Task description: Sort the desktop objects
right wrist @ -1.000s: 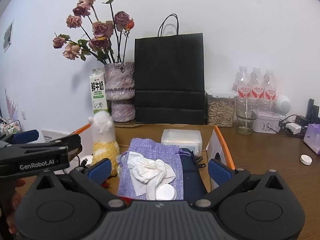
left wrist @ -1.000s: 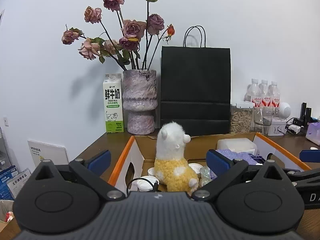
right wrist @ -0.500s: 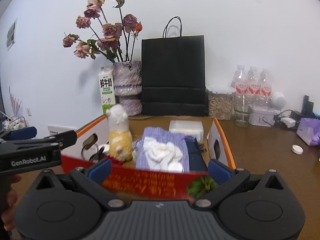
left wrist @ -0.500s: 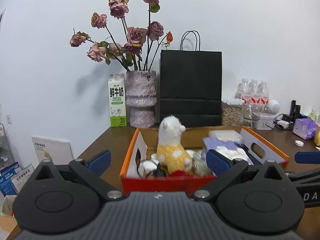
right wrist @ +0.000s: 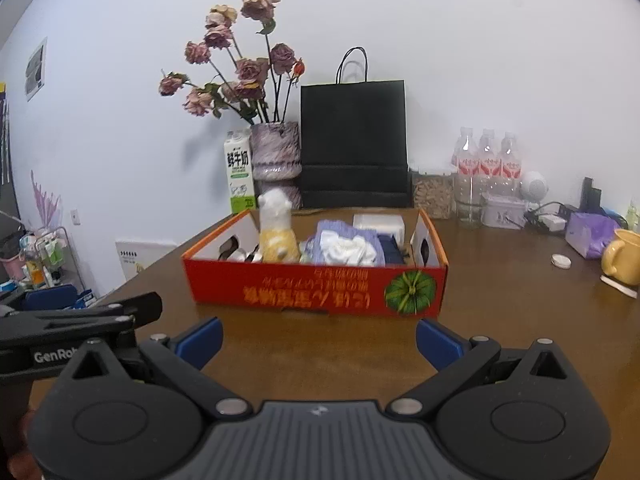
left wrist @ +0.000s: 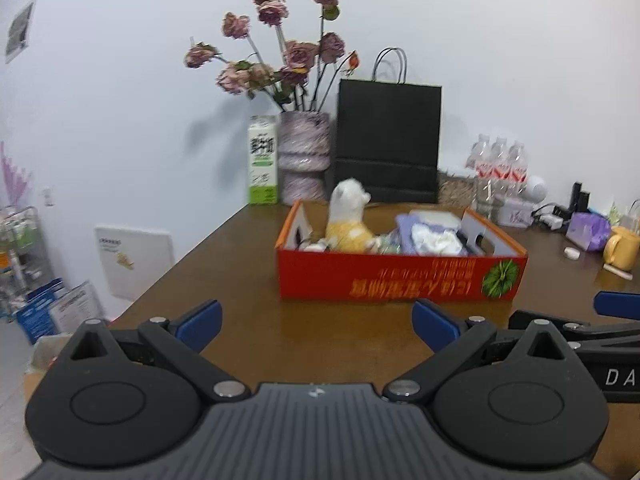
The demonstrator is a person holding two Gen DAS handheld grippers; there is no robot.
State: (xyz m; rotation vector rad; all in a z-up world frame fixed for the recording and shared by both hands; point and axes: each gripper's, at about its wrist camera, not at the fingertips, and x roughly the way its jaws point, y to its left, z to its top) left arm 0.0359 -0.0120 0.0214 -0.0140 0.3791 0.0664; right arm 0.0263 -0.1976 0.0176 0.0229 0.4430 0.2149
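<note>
A red cardboard box [left wrist: 400, 276] [right wrist: 316, 288] with orange rims sits on the brown desk. Inside stand a white-and-yellow plush toy [left wrist: 348, 220] [right wrist: 277, 228], a purple pouch [right wrist: 344, 236] with a crumpled white tissue [left wrist: 434, 236] on it, a white case [right wrist: 378, 222] and small items. My left gripper [left wrist: 316, 322] hovers open, well in front of the box, nothing between its blue pads. My right gripper [right wrist: 320, 338] is open too, just short of the box's front wall, and is empty.
Behind the box: a milk carton [left wrist: 263, 160], a vase of dried roses [left wrist: 304, 160], a black paper bag [left wrist: 388, 144], water bottles [right wrist: 486, 164], a jar [right wrist: 432, 198]. At right: a yellow mug [right wrist: 622, 256], purple pack [right wrist: 590, 232], white cap [right wrist: 561, 261]. Bare desk lies in front.
Both grippers have pulled back from over the box toward the desk's near side; the box now shows whole with its red front wall. Both stayed open.
</note>
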